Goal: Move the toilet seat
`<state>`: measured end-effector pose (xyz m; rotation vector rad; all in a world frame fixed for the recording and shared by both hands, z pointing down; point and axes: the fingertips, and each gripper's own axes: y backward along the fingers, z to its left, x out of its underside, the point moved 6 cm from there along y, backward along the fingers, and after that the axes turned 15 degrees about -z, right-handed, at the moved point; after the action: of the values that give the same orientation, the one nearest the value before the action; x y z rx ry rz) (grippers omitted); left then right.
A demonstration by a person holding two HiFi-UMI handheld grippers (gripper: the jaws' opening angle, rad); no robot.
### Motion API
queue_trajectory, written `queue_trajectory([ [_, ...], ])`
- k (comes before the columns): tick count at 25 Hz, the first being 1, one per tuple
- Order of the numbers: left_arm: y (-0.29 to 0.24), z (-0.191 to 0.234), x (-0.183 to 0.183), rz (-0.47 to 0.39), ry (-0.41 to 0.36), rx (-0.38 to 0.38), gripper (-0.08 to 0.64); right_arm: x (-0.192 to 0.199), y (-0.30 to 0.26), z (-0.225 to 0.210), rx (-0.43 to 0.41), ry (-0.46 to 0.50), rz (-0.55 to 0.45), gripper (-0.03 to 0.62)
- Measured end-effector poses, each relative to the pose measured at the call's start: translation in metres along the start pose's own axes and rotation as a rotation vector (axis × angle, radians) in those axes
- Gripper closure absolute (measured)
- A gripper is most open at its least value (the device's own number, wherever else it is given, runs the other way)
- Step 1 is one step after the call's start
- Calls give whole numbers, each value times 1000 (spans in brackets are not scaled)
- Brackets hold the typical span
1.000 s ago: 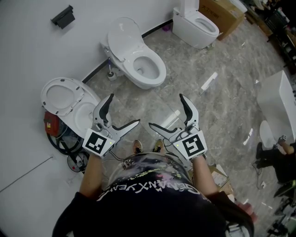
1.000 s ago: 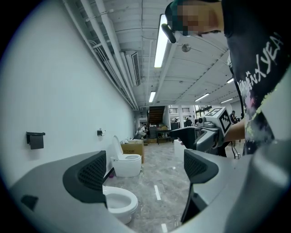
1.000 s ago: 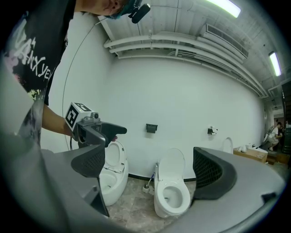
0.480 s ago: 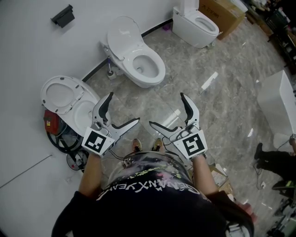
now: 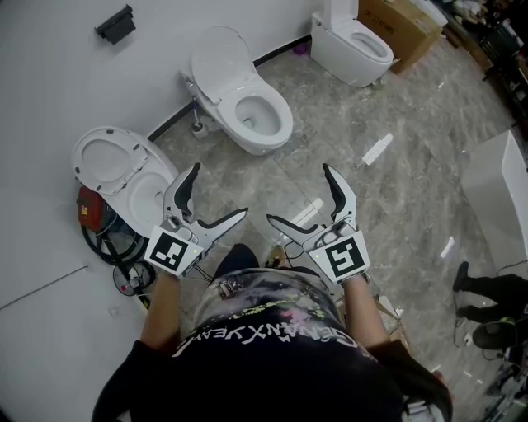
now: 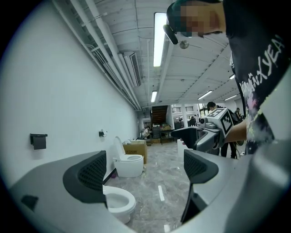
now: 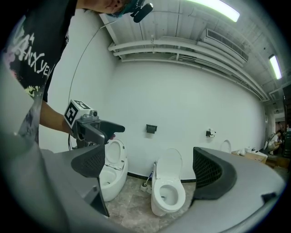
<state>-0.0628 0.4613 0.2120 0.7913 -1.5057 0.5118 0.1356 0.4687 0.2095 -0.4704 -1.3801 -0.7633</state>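
Three white toilets line the wall. The nearest toilet (image 5: 140,194) has its seat and lid (image 5: 106,162) raised; it also shows as the left toilet (image 7: 110,172). The middle toilet (image 5: 252,111) has its lid (image 5: 221,59) up, and the same toilet (image 7: 168,193) faces the right gripper. My left gripper (image 5: 219,191) and right gripper (image 5: 298,194) hang open and empty over the floor, well short of any toilet. In the left gripper view the left gripper (image 6: 145,170) frames the middle bowl (image 6: 117,203) and the far toilet (image 6: 127,164). The right gripper (image 7: 150,168) holds nothing.
A far toilet (image 5: 353,45) stands beside a cardboard box (image 5: 404,21). A toilet brush (image 5: 198,128) sits by the wall. A red object with cables (image 5: 97,221) lies left of the nearest toilet. A white fixture (image 5: 502,185) and another person's legs (image 5: 487,288) are at the right.
The view has shifted slightly and my knee now shows below the grippers. The person at the right has moved lower. Both grippers keep the same open pose.
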Motion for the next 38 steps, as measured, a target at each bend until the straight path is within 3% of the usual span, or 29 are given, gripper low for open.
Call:
queue_trajectory([
  [7, -5, -22, 0, -1, -4, -1, 46, 2, 21, -7, 8, -2, -12, 8],
  [15, -18, -12, 14, 5, -7, -13, 46, 16, 8, -21, 4, -2, -16, 8],
  [38, -126, 150, 80, 31, 60, 2, 48, 74, -147, -139, 9, -9, 34, 8],
])
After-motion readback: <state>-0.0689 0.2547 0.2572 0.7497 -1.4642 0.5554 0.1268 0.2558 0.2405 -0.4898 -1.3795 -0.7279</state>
